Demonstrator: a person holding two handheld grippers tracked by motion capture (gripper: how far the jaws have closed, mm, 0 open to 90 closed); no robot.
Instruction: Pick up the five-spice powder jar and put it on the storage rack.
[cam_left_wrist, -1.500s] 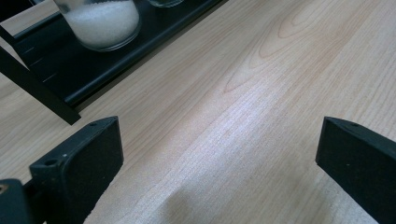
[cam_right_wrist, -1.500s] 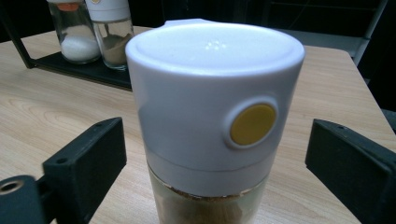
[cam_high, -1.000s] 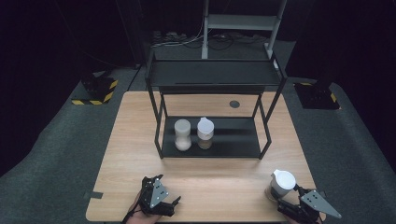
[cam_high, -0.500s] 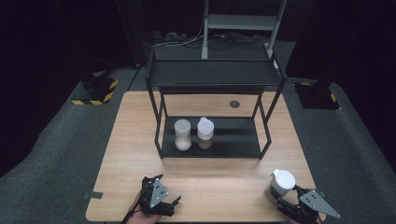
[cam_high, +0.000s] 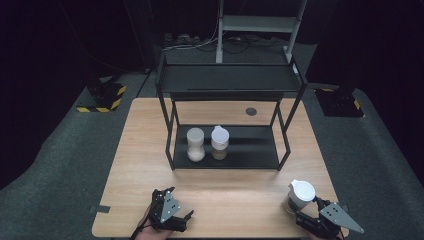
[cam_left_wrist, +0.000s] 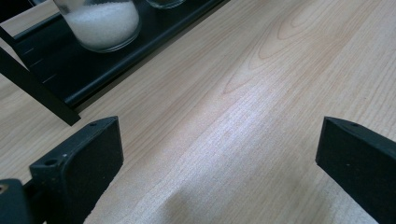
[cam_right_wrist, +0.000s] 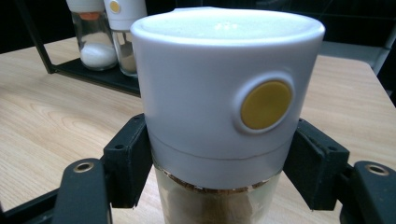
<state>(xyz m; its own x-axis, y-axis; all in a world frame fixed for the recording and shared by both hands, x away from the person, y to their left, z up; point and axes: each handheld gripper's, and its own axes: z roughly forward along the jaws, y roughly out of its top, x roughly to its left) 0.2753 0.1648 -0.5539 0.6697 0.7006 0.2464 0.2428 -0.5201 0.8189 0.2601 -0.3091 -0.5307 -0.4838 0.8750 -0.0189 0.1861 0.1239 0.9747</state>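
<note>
Right gripper view: white-capped jar (cam_right_wrist: 224, 102) clamped between the jaws.

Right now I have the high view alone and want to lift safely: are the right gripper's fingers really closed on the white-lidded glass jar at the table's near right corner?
Observer: Yes. The right gripper is shut on the white-lidded glass jar; its black fingers press both sides at the lid's lower edge.
Operator: Which way does the lid face?
Observer: Its round yellow button faces that gripper's camera.
Operator: And the left gripper?
Observer: The left gripper is open. Between its black fingers lies bare light wooden table.
</note>
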